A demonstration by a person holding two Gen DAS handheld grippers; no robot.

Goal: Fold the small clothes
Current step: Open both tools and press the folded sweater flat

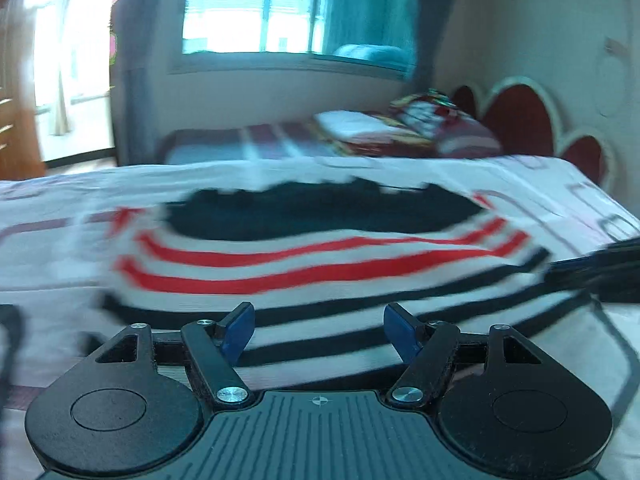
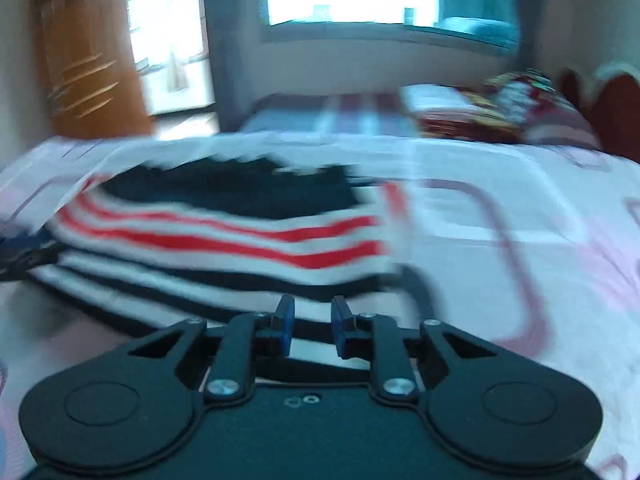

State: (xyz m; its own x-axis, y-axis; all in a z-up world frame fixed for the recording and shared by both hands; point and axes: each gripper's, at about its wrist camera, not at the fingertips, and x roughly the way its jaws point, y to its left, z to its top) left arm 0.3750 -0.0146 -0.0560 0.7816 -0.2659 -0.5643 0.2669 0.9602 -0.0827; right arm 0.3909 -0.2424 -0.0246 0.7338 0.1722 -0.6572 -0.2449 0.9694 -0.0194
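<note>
A small striped garment (image 1: pixel 320 256), white with red and black stripes and a dark upper panel, lies spread on the bed; it also shows in the right wrist view (image 2: pixel 224 240). My left gripper (image 1: pixel 319 330) is open and empty, its blue pads wide apart just above the garment's near black-striped edge. My right gripper (image 2: pixel 312 330) is open with a narrower gap, empty, at the garment's near right edge. The right gripper shows as a dark shape at the right in the left wrist view (image 1: pixel 600 276). Both views are blurred.
The bed sheet (image 2: pixel 520 248) is white with pink and maroon rounded outlines. Folded bedding and a patterned pillow (image 1: pixel 424 120) lie at the far end by a red headboard (image 1: pixel 520 116). A window (image 1: pixel 256 8) and a wooden wardrobe (image 2: pixel 84 68) stand beyond.
</note>
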